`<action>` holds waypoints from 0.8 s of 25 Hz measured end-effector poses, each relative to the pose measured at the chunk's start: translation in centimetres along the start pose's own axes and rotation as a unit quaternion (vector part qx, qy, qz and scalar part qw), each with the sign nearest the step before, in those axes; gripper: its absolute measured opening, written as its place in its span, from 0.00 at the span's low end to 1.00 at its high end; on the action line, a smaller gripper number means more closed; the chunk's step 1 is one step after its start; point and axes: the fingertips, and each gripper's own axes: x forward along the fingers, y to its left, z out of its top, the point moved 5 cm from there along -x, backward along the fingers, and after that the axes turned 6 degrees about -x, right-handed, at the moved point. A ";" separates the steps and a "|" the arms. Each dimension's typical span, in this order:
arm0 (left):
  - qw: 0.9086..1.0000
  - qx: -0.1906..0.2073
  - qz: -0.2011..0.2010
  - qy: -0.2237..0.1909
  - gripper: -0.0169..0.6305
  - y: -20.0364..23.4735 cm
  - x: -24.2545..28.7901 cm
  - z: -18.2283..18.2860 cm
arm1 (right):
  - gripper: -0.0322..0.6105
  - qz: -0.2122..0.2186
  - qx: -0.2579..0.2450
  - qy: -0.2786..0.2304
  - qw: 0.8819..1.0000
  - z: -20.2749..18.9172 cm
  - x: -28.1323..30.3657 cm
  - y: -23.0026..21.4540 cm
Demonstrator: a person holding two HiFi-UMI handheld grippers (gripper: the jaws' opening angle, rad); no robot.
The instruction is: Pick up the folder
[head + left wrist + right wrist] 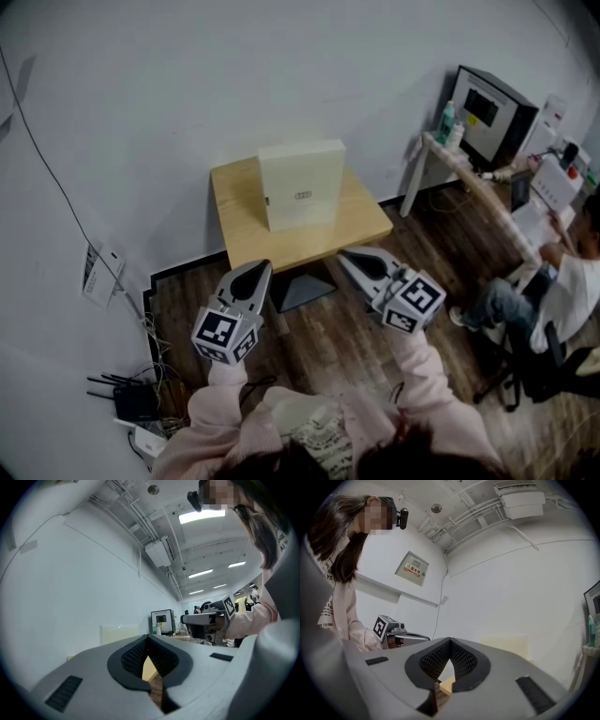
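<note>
The folder (302,185) is a cream-white box file standing upright on a small wooden table (239,234) against the wall. My left gripper (257,269) hovers just before the table's near edge, left of the folder, with its jaws shut and nothing in them. My right gripper (346,256) is at the same edge toward the table's right corner, also shut and empty. In the left gripper view the folder (119,633) shows pale beyond the closed left gripper (147,637). In the right gripper view the folder (506,645) stands behind the closed right gripper (450,640).
A desk (469,173) with a monitor (494,112) and bottles (450,124) runs along the right. A seated person (553,291) is beside it. A router (131,401) and cables lie on the floor at the left. The table's dark base (302,289) rests on the wooden floor.
</note>
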 end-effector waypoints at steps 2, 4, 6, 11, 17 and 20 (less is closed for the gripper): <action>1.000 -0.002 0.005 0.001 0.02 -0.2 0.2 -0.4 | 0.05 0.005 -0.005 0.002 1.000 -0.3 -0.1 -0.4; 1.000 -0.004 0.010 0.001 0.02 -0.3 0.3 -0.5 | 0.05 0.010 -0.004 0.002 1.000 -0.6 -0.2 -0.6; 1.000 -0.006 0.013 0.002 0.02 -0.6 0.3 -0.5 | 0.05 0.012 0.002 0.004 1.000 -0.8 -0.3 -0.9; 1.000 -0.011 0.023 0.008 0.02 -0.7 0.4 -1.0 | 0.05 0.010 0.014 -0.001 1.000 -1.1 -0.3 -1.7; 1.000 -0.007 0.023 0.010 0.02 0.4 1.5 -1.0 | 0.05 0.009 0.015 0.000 1.000 -1.8 0.6 -2.9; 1.000 -0.009 0.027 0.010 0.02 1.6 2.3 -0.7 | 0.05 0.004 0.016 -0.002 1.000 -2.1 1.3 -3.9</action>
